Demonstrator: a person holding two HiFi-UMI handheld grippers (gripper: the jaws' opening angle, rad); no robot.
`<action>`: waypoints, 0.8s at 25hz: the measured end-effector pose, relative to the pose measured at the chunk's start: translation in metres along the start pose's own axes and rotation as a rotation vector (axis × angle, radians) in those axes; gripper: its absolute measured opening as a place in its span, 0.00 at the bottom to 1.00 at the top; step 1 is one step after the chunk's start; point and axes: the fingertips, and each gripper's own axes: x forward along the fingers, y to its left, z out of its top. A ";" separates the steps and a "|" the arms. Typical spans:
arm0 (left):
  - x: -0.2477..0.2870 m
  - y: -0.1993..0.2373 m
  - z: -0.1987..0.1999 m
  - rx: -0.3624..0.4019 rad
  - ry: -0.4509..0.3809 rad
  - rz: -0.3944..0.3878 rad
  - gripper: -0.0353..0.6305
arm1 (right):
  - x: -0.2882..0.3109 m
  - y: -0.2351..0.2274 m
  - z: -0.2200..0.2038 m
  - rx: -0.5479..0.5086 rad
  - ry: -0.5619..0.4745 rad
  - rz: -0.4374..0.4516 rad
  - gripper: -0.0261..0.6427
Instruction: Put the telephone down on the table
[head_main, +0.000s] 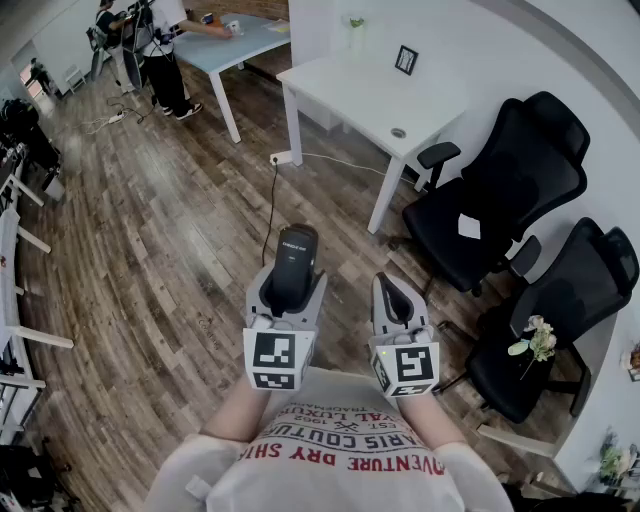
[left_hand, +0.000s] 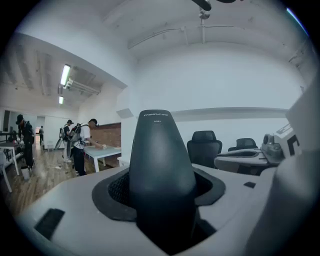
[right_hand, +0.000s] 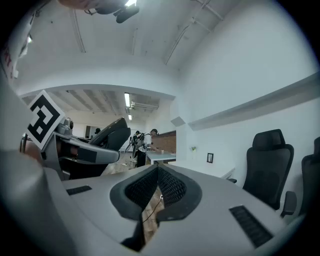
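Above the wooden floor (head_main: 150, 250), in front of the person's chest, the left gripper (head_main: 290, 290) has its jaws pinching a dark telephone handset (head_main: 297, 255). The handset's rounded end sticks out forward past the jaw tips. In the left gripper view the handset fills the padded hollow between the jaws and rises up the middle of the picture. The right gripper (head_main: 395, 300) is held just beside the left one at about the same height. Its jaws are pressed together with nothing between them, and only a thin slit at their base shows the floor. The telephone is in the air, well apart from the white counter (head_main: 370, 100) ahead and to the right, which carries a small picture frame (head_main: 406, 60). A cable (head_main: 272, 200) runs across the floor toward that counter's leg. Two black office chairs (head_main: 510, 190) stand to the right of it by the wall. Far off at upper left, a person (head_main: 165, 50) stands at a light blue counter (head_main: 235, 45).
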 end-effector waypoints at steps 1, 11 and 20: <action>0.001 -0.001 0.001 0.000 0.002 -0.002 0.50 | -0.001 -0.001 0.001 -0.002 0.001 0.000 0.08; 0.007 -0.001 -0.007 -0.013 0.021 0.001 0.50 | 0.002 -0.004 -0.006 -0.003 0.033 0.001 0.08; 0.021 -0.006 -0.007 -0.011 0.019 0.010 0.50 | 0.001 -0.027 -0.016 0.041 0.039 -0.012 0.08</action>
